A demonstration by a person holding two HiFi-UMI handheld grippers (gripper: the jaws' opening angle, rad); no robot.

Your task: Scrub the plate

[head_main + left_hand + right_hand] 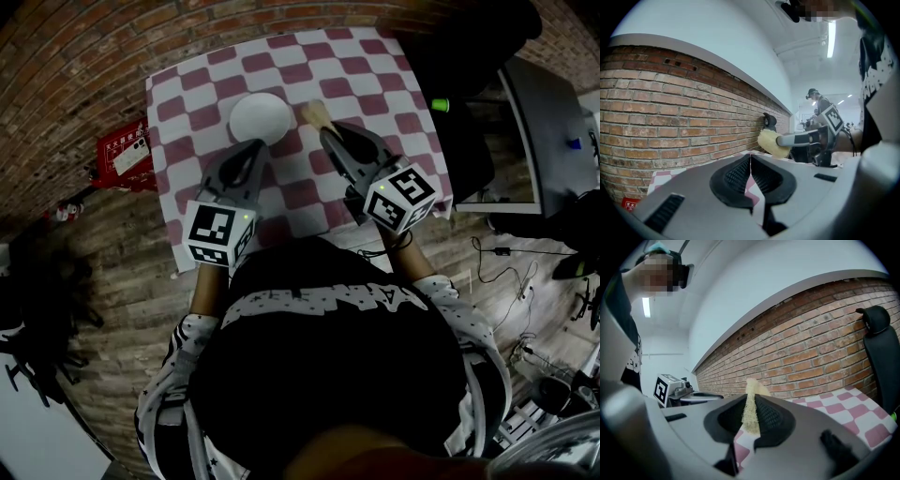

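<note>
A round white plate (261,117) lies flat on the red-and-white checked tablecloth (375,84). My left gripper (251,145) has its tip at the plate's near rim. In the left gripper view its jaws (751,161) are shut to a thin slit with only cloth showing through, and the plate is hidden below them. Just right of the plate, my right gripper (326,129) is shut on a yellow fibrous scrub sponge (315,112). The sponge (751,408) stands pinched between the jaws and pokes out past them. From the left gripper view the sponge (771,142) hangs above the table.
The table stands against a brick wall (670,108). A black chair (881,343) is at the table's right side, with a small green object (440,105) by the cloth's right edge. A red box (125,150) sits on the floor to the left. A grey desk (548,131) stands further right.
</note>
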